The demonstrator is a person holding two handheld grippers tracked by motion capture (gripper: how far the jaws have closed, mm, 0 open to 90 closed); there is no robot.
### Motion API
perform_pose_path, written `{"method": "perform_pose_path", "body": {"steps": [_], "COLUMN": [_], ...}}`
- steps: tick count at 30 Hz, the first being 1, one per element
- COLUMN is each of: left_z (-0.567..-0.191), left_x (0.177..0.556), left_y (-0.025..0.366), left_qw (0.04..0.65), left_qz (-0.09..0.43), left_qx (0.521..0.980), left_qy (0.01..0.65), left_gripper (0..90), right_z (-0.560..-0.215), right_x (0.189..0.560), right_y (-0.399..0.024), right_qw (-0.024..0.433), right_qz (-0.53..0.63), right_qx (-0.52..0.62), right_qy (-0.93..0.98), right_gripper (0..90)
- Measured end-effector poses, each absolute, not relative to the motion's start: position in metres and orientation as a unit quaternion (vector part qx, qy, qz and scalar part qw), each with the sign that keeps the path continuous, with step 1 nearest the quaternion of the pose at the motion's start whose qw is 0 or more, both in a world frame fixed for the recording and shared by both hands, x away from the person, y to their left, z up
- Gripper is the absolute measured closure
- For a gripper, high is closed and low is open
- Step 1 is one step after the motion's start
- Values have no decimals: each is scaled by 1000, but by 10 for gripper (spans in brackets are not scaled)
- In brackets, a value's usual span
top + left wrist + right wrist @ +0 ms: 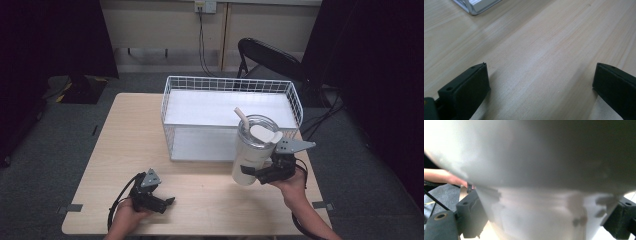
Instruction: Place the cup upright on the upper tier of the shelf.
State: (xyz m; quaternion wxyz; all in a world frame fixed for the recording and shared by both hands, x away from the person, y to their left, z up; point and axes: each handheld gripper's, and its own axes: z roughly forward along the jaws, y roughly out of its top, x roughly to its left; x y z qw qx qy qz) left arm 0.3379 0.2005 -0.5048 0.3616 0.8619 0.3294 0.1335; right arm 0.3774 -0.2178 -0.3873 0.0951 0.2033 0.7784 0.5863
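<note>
A: Right tongs (257,175) clamped low on the tumbler (252,150), one jaw on each side of the narrow base. Gripped there probably because the wider upper body would not fit between the jaws.

B: Tumbler where?

A: At about 4 o'clock on the tabletop (120,145), just in front of the basket (172,107)'s near right corner. Leaning a little, straw (242,118) toward 11 o'clock. Off the wood or touching it, hard to tell.

B: Headed for the basket?

A: Likely. Open top, near wall right beside the cup.

B: Left tongs (167,202)?

A: Jaws wide apart, empty, low over bare wood at 7 o'clock. Parked well away, likely to leave the path clear. Basket corner (477,6) at the top of the left gripper view.
</note>
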Motion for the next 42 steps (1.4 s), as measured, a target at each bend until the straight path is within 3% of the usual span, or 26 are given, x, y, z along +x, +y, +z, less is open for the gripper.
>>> {"method": "perform_pose_path", "body": {"steps": [42], "left_z": [-505], "left_x": [338], "left_y": [200], "left_qw": [362], "left_qz": [133], "left_qx": [862], "left_qy": [329], "left_gripper": [1], "right_z": [-318], "right_x": [403], "right_y": [-202], "right_qw": [85], "right_qz": [580], "right_qx": [202], "right_qy": [784], "right_gripper": [104]}}
